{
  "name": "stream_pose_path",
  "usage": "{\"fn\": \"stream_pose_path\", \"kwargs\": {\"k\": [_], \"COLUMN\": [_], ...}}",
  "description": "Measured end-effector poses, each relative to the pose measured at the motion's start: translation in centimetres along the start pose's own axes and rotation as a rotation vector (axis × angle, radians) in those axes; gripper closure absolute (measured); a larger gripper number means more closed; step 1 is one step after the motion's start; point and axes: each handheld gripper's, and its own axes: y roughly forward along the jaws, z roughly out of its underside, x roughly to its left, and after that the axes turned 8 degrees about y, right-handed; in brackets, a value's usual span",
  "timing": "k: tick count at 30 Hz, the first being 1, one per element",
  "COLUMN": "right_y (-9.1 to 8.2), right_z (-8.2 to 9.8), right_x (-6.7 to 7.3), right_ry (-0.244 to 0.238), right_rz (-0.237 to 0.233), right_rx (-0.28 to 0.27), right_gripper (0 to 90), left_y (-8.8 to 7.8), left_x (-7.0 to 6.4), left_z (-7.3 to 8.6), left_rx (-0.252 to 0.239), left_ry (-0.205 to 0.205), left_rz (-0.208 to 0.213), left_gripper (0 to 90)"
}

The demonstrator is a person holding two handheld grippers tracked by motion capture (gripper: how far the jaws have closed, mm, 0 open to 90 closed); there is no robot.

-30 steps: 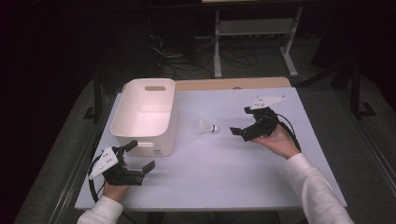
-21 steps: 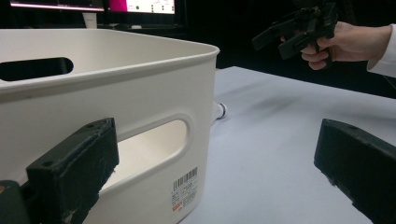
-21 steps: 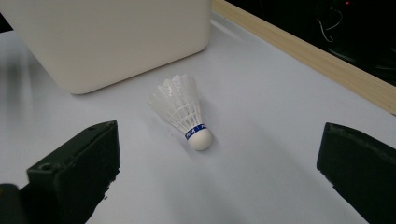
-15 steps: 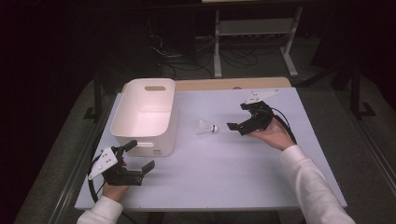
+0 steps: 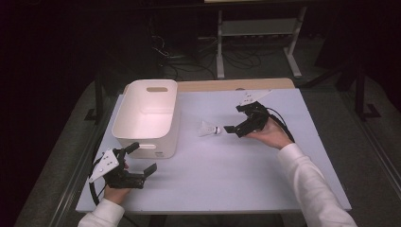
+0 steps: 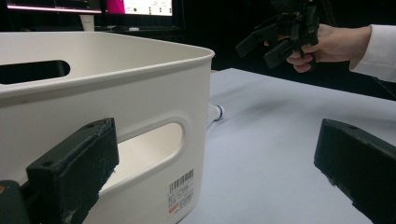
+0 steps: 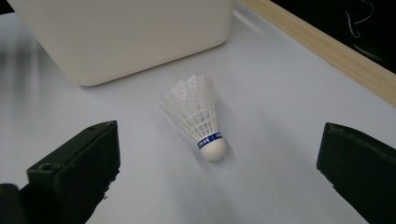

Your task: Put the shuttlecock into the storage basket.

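- My left gripper sits at the near left corner of the table, jaws spread wide with nothing between them, just in front of the white bin.
- In the left gripper view the bin's handle slot and barcode label face me, close up.
- The shuttlecock lies on its side on the table, just right of the bin and apart from it, cork end toward my right gripper.
- My right gripper hovers just right of the shuttlecock, jaws spread, not touching it; in the right gripper view the shuttlecock lies between the two jaws, farther out.
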Motion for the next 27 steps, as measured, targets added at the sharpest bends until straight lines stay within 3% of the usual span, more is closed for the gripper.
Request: {"fn": "stream_pose_path", "kwargs": {"k": [27], "right_y": [3.9], "right_z": [0.8], "right_x": [-0.4], "right_ry": [0.005], "right_rz": [-0.046], "right_rx": [0.095], "right_gripper": [0.0], "left_y": [-0.1], "left_x": [0.0], "left_z": [0.0], "left_rx": [-0.007], "left_ry": [-0.006], "left_rz": [-0.002], "left_gripper": [0.0]}}
